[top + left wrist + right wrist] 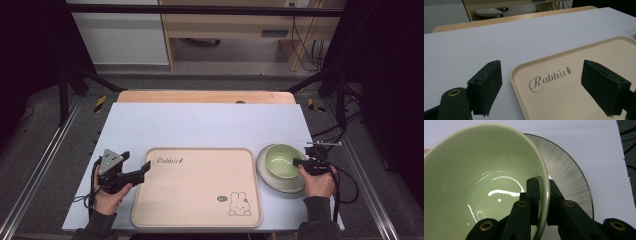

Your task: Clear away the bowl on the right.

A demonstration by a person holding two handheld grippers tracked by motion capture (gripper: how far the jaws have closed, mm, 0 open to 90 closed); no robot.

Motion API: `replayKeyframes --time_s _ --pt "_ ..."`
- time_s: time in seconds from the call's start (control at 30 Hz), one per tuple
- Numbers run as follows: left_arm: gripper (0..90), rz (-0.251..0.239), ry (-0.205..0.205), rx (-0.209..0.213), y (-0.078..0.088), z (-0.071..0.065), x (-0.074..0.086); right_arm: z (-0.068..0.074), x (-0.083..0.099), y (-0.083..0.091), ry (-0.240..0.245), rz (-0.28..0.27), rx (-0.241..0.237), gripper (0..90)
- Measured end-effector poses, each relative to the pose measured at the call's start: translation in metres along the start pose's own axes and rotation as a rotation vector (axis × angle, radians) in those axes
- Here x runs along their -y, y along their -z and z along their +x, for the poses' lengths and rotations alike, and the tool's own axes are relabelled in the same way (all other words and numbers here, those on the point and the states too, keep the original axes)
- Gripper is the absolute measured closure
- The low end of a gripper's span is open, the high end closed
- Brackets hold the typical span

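The right gripper has its jaws clamped on the rim of the green bowl, one jaw inside and one outside. The bowl sits on a grey plate at the right of the table; the bowl hides much of the plate. The left gripper has its jaws wide apart over the corner of the beige tray, holding nothing.

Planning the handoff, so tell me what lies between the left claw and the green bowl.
The beige tray spans that stretch between the left claw and the green bowl, and its surface is bare, in the high view.
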State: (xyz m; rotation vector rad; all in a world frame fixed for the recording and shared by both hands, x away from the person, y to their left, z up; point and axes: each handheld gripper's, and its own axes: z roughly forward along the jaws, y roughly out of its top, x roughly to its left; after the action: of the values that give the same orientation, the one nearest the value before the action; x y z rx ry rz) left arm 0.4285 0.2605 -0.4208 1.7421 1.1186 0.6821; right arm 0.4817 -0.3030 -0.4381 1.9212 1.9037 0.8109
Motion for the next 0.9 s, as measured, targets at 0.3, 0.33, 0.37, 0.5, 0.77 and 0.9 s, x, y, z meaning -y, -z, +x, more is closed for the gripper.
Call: replayKeyframes --time_s 0.3,0.33,0.37,0.5,0.77,0.9 --pt "16.6 0.0 -0.002 0.001 0.001 0.0 0.0 0.007 -0.001 0.004 0.046 -0.022 0.023 83.7" --pt "16.7 0.0 -0.002 0.001 0.001 0.0 0.0 0.009 -0.001 0.005 0.035 -0.022 0.023 83.7" --pt "16.7 0.0 -0.002 0.001 0.001 0.0 0.0 0.008 -0.001 0.006 0.049 -0.028 0.026 83.6" --pt "16.6 -0.001 -0.003 0.001 0.001 -0.001 0.0 0.011 -0.002 0.008 0.053 -0.035 0.027 83.4" --pt "16.6 -0.003 -0.001 0.002 0.001 0.0 -0.001 0.013 -0.002 0.011 0.056 -0.039 0.021 83.0" --pt "16.6 -0.003 -0.001 0.001 0.001 0.0 -0.001 0.013 -0.002 0.013 0.062 -0.039 0.019 82.9"
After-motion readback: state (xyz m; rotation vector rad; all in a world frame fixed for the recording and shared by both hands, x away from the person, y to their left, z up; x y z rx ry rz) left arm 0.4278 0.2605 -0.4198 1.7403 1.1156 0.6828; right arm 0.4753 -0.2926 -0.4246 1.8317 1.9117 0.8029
